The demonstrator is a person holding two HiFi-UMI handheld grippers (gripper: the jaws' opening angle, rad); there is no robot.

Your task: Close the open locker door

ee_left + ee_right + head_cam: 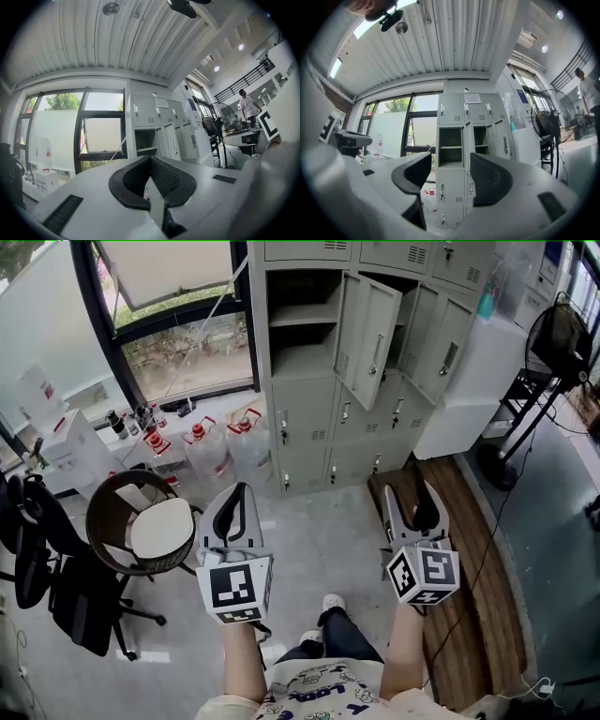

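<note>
Locker door [370, 338] stood swung out from the upper row of a grey locker bank [305, 427], its free edge jutting into the room above the bank's closed lower doors. Pale floor [323, 531] ran from the foot of the bank back to the person's shoes. Both tools were held side by side well short of the bank, pointing at it. The left gripper [236, 491] had its jaws pressed together on nothing. The right gripper [411, 493] had its jaws spread wide and empty, with the bank showing between them in the right gripper view. Water jugs [211, 442] crowded the bank's left foot, with a round chair [155, 535] further out. To the bank's right stood a white cabinet [464, 395] and a standing fan [561, 338]. A wooden board [469, 549] ran out from its right foot.
</note>
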